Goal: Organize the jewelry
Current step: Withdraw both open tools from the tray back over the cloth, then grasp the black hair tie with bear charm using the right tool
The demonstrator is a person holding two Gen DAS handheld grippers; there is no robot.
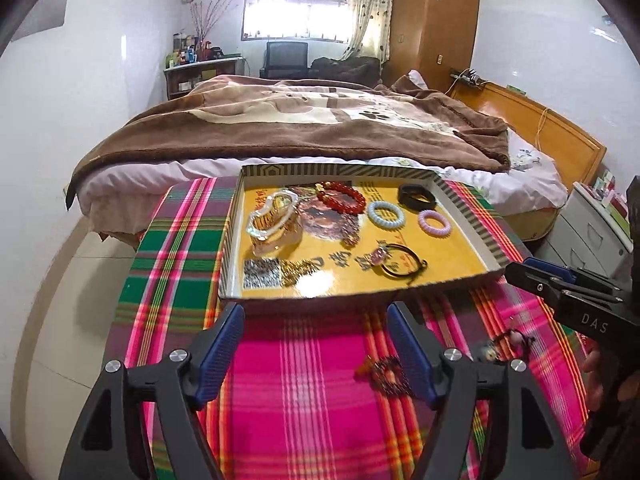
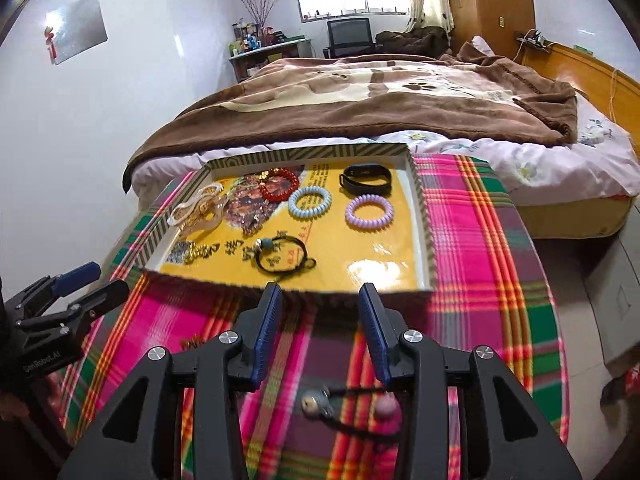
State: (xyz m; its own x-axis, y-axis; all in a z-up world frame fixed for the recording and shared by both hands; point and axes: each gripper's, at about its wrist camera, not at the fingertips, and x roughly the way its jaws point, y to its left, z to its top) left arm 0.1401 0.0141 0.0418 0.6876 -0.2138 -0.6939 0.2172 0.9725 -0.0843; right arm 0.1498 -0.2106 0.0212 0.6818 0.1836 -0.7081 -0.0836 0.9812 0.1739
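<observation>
**Both claws released above the plaid cloth**

The plaid cloth (image 1: 304, 392) carries a shallow tray (image 2: 424, 216) holding a black band (image 2: 366, 179), red beads (image 2: 280, 184) and two coil ties (blue, purple). The left gripper (image 1: 316, 350) and right gripper (image 2: 320, 330) stand parted, gripping nothing. A corded bead bracelet (image 2: 352, 404) lies loose beneath the right one.

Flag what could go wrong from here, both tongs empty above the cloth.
1. The black cord bracelet lies on the plaid cloth right under the open right tongs; a low pass might drag it.
2. The tray is crowded: the blue coil sits close to the red beads, so a drop could tangle them.
</observation>
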